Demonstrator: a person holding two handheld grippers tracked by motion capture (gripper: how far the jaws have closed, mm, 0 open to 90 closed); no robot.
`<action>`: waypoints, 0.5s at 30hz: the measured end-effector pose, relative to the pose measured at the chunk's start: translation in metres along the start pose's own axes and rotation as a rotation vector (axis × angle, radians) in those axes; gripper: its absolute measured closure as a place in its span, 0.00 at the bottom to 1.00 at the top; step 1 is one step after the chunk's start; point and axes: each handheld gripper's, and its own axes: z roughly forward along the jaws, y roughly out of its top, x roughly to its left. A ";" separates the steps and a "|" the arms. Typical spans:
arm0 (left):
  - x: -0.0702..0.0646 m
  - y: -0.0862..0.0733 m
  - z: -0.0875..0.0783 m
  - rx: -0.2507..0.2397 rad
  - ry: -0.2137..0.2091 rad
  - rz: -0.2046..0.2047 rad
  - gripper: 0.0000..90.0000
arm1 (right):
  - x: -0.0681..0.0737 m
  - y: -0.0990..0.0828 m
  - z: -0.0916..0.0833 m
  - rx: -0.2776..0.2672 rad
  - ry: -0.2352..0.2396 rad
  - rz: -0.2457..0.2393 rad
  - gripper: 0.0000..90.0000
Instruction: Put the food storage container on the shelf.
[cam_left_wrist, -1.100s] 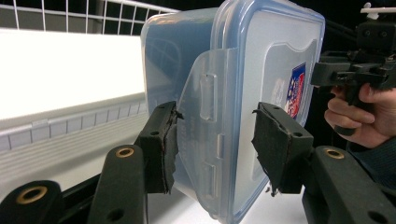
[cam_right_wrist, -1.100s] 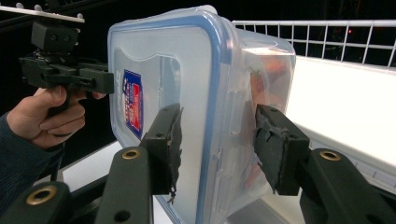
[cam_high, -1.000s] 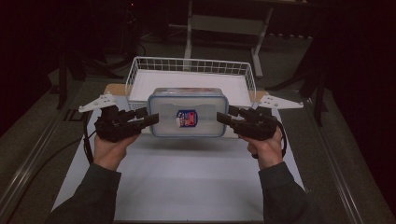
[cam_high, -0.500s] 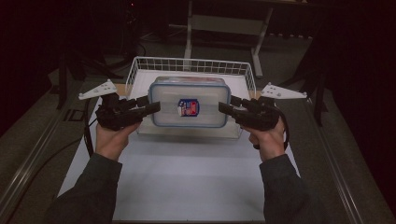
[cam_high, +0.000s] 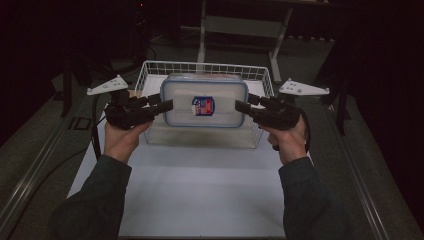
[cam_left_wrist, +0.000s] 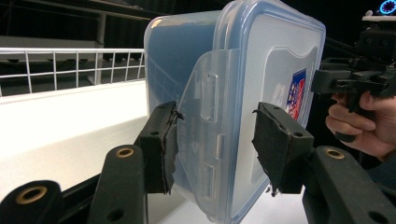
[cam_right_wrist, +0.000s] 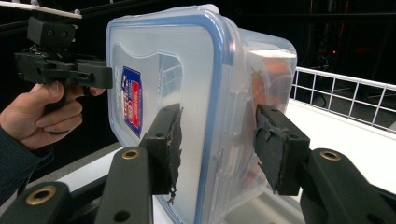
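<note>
Above the white wire basket (cam_high: 150, 75) | both claws, left claw (cam_high: 167, 105) and right claw (cam_high: 240, 106), are clamping the clear blue-rimmed plastic lidded box (cam_high: 204, 100) by its ends, carrying it | next: likely lowering it level into the basket.

Object: the clear plastic food container (cam_high: 204, 101) I am handling, rectangular with rounded corners.
Lid: translucent, blue-rimmed, seated on the box; flat on top in my high view.
Label: small red, white and blue sticker (cam_high: 203, 105) at the lid's centre.
Clasps: a hinged side flap (cam_left_wrist: 205, 135) on each short end, folded down.
Contents: something orange, blurred through the wall (cam_right_wrist: 273, 74).
Pose: level, raised off the surface, above the near edge of the white wire basket (cam_high: 150, 70).
</note>
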 end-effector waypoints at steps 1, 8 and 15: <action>0.001 0.001 0.001 0.001 0.002 0.001 0.56 | -0.001 0.000 0.001 0.001 -0.001 0.002 0.58; 0.006 0.008 0.007 0.003 0.007 -0.001 0.56 | -0.009 0.003 0.005 -0.011 -0.005 0.010 0.58; 0.015 0.014 0.016 0.000 0.006 -0.014 0.56 | -0.017 0.007 0.010 -0.019 -0.015 0.021 0.58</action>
